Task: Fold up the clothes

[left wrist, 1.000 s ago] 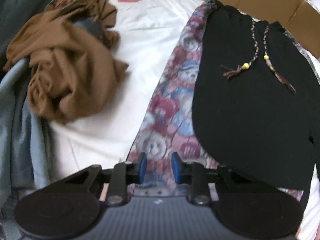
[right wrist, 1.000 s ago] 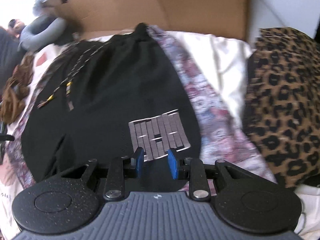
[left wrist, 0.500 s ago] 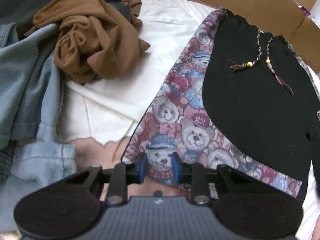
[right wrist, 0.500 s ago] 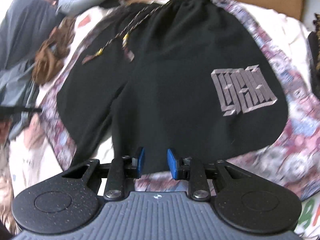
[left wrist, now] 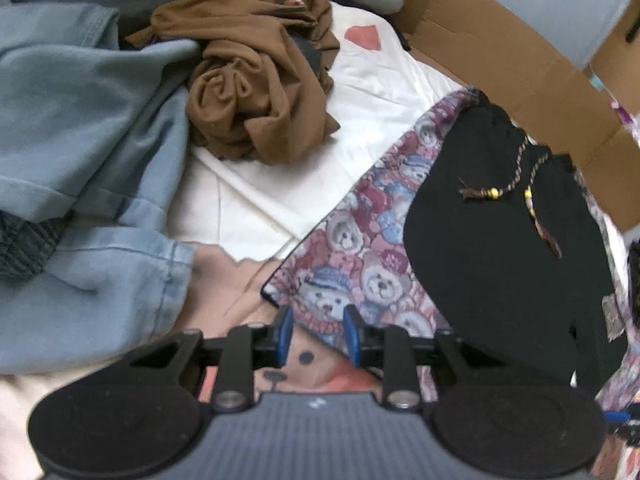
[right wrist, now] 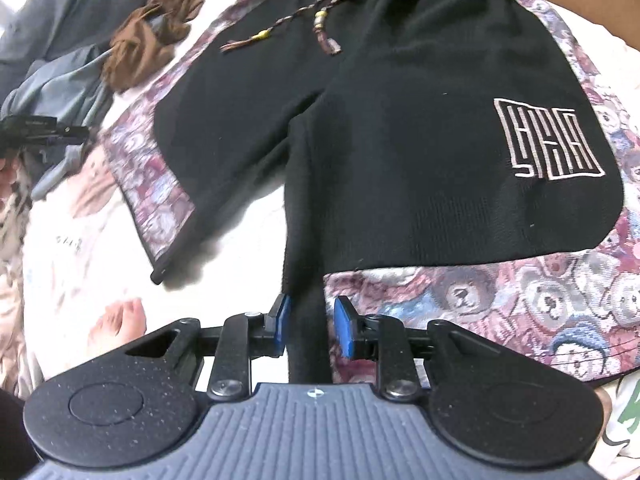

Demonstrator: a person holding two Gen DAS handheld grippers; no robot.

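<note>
Both my grippers have slid back to the shorts' [right wrist: 400, 100] hems, left gripper [left wrist: 316, 334] and right gripper [right wrist: 310, 330] jaws parted, gripping nothing, ready to pinch.

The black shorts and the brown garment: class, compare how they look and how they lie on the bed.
The black shorts are spread flat with both legs laid out; the brown garment is crumpled in a heap. The shorts combine black fabric, teddy-bear print panels and a beaded drawstring; the brown garment is one plain colour. The shorts lie near the cardboard; the brown garment lies against the denim. Both rest on the white bedding, ungripped.
</note>
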